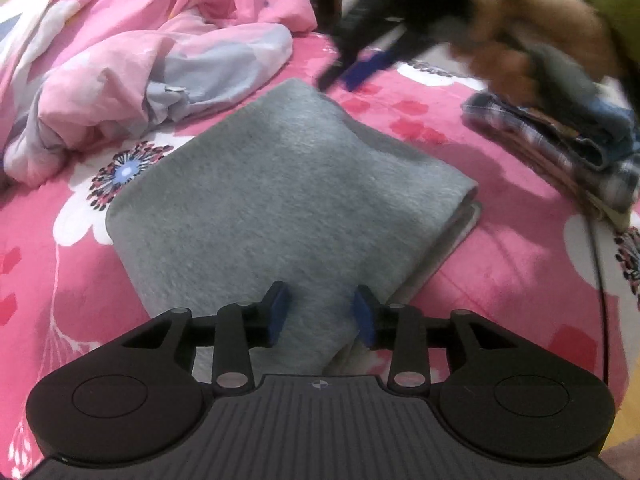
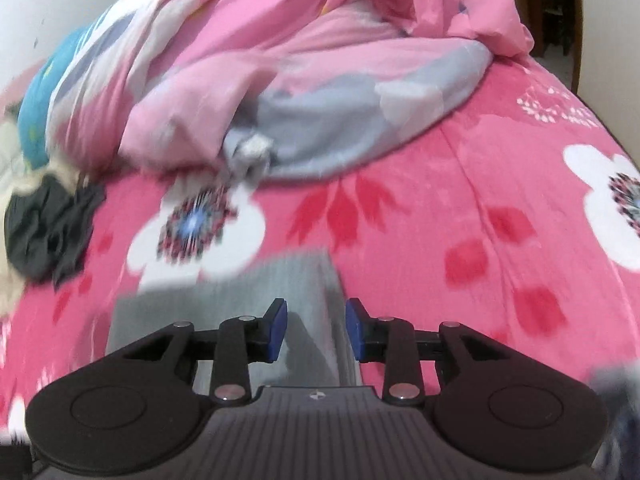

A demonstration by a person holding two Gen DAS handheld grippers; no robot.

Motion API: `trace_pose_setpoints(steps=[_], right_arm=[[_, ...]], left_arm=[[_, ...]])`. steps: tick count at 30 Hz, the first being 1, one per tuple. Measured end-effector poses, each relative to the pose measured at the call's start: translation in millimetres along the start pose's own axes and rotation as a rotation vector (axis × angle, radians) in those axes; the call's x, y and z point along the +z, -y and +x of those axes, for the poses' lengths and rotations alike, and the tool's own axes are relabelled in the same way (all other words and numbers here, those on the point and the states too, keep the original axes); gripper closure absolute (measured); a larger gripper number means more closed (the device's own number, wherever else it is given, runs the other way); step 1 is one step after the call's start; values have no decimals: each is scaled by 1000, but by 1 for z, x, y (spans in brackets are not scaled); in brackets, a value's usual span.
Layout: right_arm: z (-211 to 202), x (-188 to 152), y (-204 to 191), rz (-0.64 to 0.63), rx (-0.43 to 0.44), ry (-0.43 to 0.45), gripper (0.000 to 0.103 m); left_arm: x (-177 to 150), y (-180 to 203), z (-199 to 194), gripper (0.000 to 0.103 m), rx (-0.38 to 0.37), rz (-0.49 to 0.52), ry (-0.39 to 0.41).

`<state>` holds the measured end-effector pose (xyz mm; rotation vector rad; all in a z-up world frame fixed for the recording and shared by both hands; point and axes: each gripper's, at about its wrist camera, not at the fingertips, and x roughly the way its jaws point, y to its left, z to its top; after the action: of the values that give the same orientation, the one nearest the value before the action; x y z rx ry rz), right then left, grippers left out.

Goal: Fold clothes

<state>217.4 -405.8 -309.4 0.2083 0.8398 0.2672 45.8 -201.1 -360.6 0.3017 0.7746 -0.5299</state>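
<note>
We see a grey garment (image 1: 288, 200) already folded into a neat rectangle on the pink floral bedspread (image 1: 500, 272), with a dark crumpled garment (image 2: 48, 232) lying unfolded, well left of it. Our left gripper (image 1: 322, 316) hovers over the grey garment's near edge, jaws spread and empty. Our right gripper (image 2: 316, 330) is likewise spread over its far corner; a finished stack (image 1: 568, 148) sits to the garment's right.

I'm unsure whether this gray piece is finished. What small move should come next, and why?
Probably close the left gripper on the near edge of the gray folded cloth to carry it toward the stack of folded clothes. The cloth already lies folded on the pink floral bedspread, both grippers are open and empty, and the right gripper is blurred above its far corner.
</note>
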Motion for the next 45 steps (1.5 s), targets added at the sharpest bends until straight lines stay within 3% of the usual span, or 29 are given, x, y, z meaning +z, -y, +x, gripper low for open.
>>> trace_pose_setpoints(steps=[4,6,8,13,15,17,21,25,29,33,37,40,45], right_arm=[[4,17,-17,-127,65,137,69],[2,16,-27,-189,98,135,69],[-5,13,-35,-227,124,118,69],[-19,3,-41,-289,162,76,69],[4,-6,-44,-330,125,11,70],[43,-16,-42,-384,35,-67,73],[73,-20,-39,-385,14,-62,73],[51,-11,-57,-384,-37,-74,72],[13,-7,-88,-421,40,-3,72],[39,-17,-106,-382,126,-82,72],[91,-31,-95,-265,98,-192,73],[73,-16,-95,-208,55,-206,74],[7,-6,-80,-192,-76,-142,72]], left_arm=[[-1,5,1,59,25,-11,4],[0,8,2,52,32,-8,1],[0,13,4,47,41,12,-3],[-2,16,5,46,61,-2,11],[-3,16,5,46,64,-11,19],[-4,16,4,46,61,-11,31],[-3,13,5,46,52,-14,43],[-4,6,3,46,19,-45,50],[-5,-2,2,46,-28,-49,59],[-6,-6,2,46,-71,-30,63],[-4,-13,1,46,-113,5,61],[1,-25,-3,48,-151,-11,41],[17,-60,-30,48,-192,-128,36]])
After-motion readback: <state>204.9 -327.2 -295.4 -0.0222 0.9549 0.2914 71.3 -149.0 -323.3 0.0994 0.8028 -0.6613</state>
